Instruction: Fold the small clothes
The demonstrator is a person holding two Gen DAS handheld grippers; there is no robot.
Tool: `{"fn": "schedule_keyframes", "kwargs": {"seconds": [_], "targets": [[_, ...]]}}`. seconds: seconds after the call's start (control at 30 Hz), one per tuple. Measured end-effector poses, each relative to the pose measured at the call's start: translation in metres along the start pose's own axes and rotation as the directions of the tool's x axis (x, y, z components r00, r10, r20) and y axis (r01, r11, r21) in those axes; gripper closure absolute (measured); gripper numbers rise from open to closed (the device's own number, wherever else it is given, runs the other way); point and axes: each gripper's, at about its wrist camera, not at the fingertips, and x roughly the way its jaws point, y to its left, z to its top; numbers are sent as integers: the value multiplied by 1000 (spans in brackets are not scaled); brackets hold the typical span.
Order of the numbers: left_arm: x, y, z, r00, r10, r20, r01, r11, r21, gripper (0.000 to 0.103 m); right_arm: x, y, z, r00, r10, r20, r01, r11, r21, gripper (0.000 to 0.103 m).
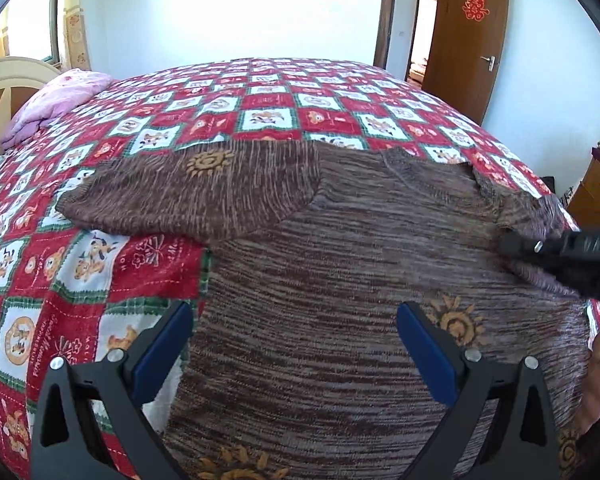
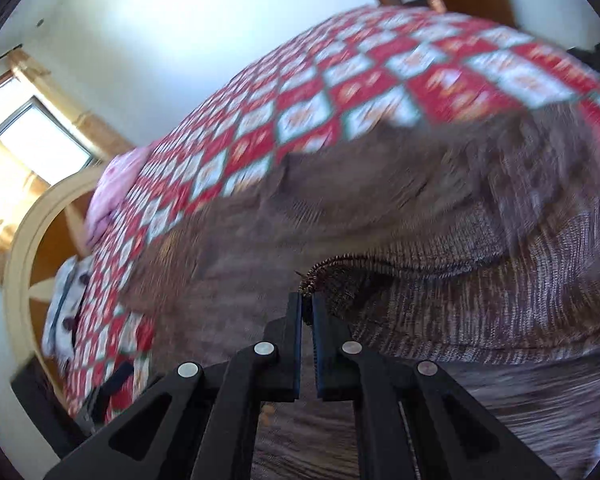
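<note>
Folding barely begun. Brown knit sweater [image 1: 340, 272] lies spread on the bed's checked quilt [image 1: 148, 120], one sleeve [image 1: 188, 196] out flat toward 10 o'clock, unfolded. Right tool [image 2: 307, 304] pinched tight on the other sleeve's cuff [image 2: 332, 280], lifted at 3 o'clock. Left tool [image 1: 296, 344] gapes wide over the body, empty. Both sleeves and body folds remain, by my reading.

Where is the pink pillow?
In the left wrist view, the crumpled pink pillow lies at the far left of the red checkered bedspread, beside the cream headboard.
</note>
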Motion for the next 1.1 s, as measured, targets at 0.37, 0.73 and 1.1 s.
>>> {"fn": "schedule_keyframes", "kwargs": {"seconds": [0.37, 0.73, 1.1], "targets": [[3, -59, 19, 983, -184, -12, 183, 972, 144, 0, -68, -55, 29, 989, -56, 134, 46, 996, 72, 65], [46, -140, 33, 976, -205, -78, 218, 934, 284, 13, -11, -55, 55, 972, -227, 57, 230, 970, -71, 91], [52, -141, 29, 908, -401, -119, 416, 894, 164, 85, -13, -56, 76, 998, -19, 54, 20, 1000, -16, 97]]}}
